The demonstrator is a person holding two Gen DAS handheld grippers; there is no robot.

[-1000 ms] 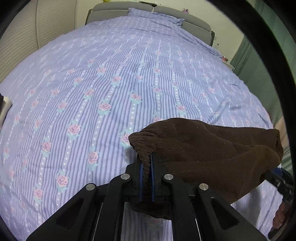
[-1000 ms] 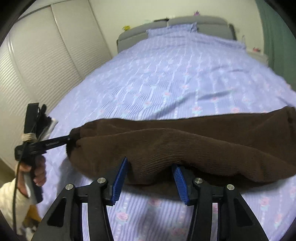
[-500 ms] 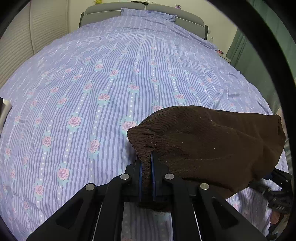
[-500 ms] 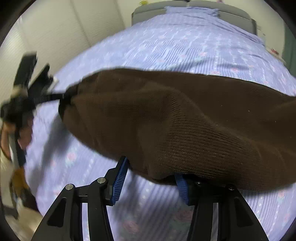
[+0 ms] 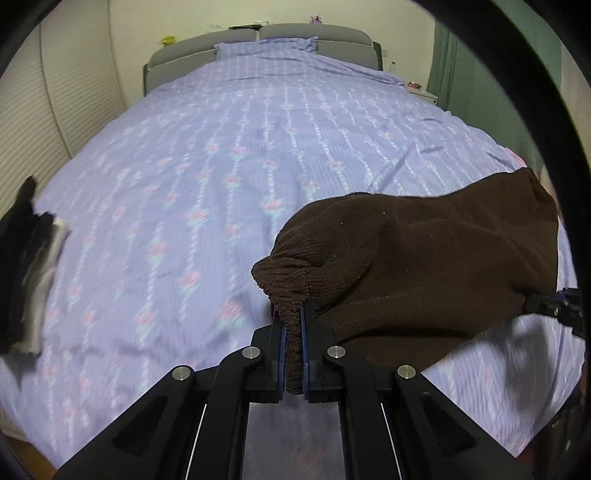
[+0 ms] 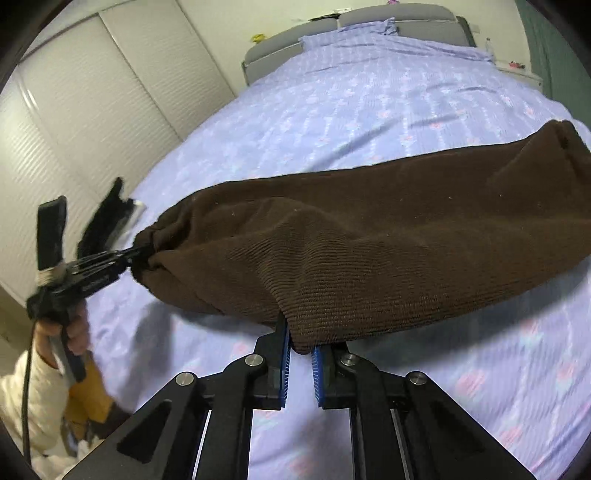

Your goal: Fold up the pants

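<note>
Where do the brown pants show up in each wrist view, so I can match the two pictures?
Left wrist: brown pants lower right, bunched edge in the left gripper.
Right wrist: across the middle, lower edge in the right gripper.
Shared landmark: grey headboard, top.

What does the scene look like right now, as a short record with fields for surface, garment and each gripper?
surface: bed with a lilac floral striped sheet
garment: brown pants, bunched and lifted off the sheet between the grippers
left gripper: shut on gathered pants fabric
right gripper: shut on the pants' lower edge
folded: not yet
</note>
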